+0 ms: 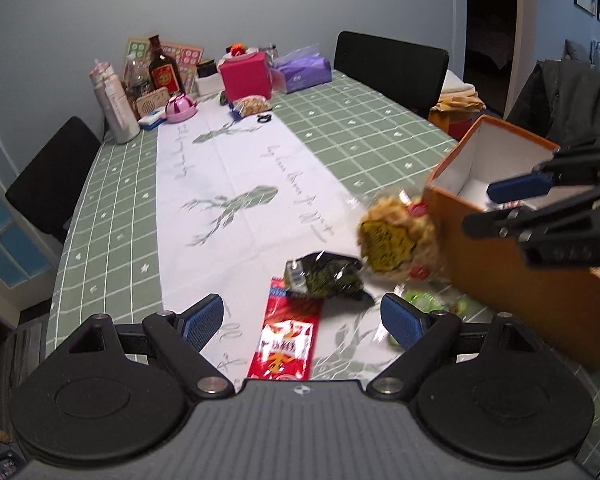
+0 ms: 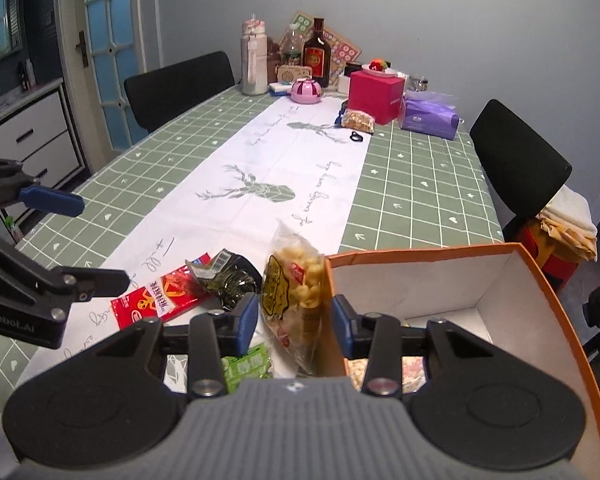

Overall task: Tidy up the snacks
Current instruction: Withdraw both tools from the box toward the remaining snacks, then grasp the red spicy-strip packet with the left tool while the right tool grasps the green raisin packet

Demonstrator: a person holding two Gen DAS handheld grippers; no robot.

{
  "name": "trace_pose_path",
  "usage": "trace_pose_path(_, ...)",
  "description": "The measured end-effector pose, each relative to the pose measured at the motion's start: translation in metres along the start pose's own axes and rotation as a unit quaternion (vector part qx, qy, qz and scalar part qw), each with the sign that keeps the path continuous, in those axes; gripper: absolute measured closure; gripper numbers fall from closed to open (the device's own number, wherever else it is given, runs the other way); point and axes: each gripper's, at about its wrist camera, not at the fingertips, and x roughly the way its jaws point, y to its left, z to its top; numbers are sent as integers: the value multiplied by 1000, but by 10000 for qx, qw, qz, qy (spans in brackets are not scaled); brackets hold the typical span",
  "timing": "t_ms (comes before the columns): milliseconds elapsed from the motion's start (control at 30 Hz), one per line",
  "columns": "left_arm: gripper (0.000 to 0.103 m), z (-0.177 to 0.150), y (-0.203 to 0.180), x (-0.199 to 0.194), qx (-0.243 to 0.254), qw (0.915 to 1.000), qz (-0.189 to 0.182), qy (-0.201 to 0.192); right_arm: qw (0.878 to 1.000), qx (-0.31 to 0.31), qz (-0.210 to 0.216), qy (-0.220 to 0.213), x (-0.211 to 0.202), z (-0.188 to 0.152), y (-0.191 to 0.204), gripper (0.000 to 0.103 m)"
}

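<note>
An orange box [image 2: 540, 280] with a white inside stands at the table's near right; it also shows in the left wrist view [image 1: 512, 276]. A clear bag of yellow puffed snacks [image 2: 296, 292] leans against the box's left wall, blurred in the left wrist view [image 1: 396, 240]. My right gripper [image 2: 296, 320] is open, its blue pads either side of the bag and the box wall. My left gripper [image 1: 302, 320] is open and empty above a red snack packet [image 1: 286, 340]. A dark seaweed packet [image 1: 324, 276] lies beside it. A green packet [image 2: 246, 368] lies under the right gripper.
The table [image 1: 120, 208] has a green checked cloth and a white runner. At its far end stand bottles [image 1: 164, 68], a pink box [image 1: 246, 76], a purple tissue pack [image 1: 304, 70] and another snack bag [image 1: 252, 105]. Black chairs [image 1: 388, 68] flank it.
</note>
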Motion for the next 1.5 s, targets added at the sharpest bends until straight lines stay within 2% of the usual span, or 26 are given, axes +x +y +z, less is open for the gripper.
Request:
trace_pose_path(133,0,-14,15,9,-158,9999,6,53,9990,-132,-120,400,9,12,12,51)
trace_pose_path(267,0,-23,16,21,-52,9998,106,130,9967,-407,-161,690,20,13,31,46)
trace_pose_path(400,0,-32,12,27,54,9993,279,223,9959,-654,-78,623,34,-5,41,46)
trace_pose_path(533,0,-40,15,32,-24,9999,81,151,9922,-1090,-8,597,46,-25,47,46)
trace_pose_path(700,0,-48,19,54,-106,9999,-6,100,9923,-1101,-5,567,55,-36,41,45)
trace_pose_path(867,0,-51,35,76,-586,9982,29,157,9940,-1004,104,423,52,-38,41,42)
trace_pose_path(967,0,-53,42,88,-832,9963,50,228,9911,-1252,204,415,52,-42,54,42)
trace_pose_path(1133,0,-57,49,95,-1164,9928,-203,178,9832,-1735,9,562,64,-49,73,42)
trace_pose_path(1367,0,-60,41,102,-914,9951,-257,284,9737,-2125,-202,796,80,-58,81,43)
trace_pose_path(1500,0,-63,34,110,-758,9954,-242,533,9733,-2096,-225,913,86,-60,82,42)
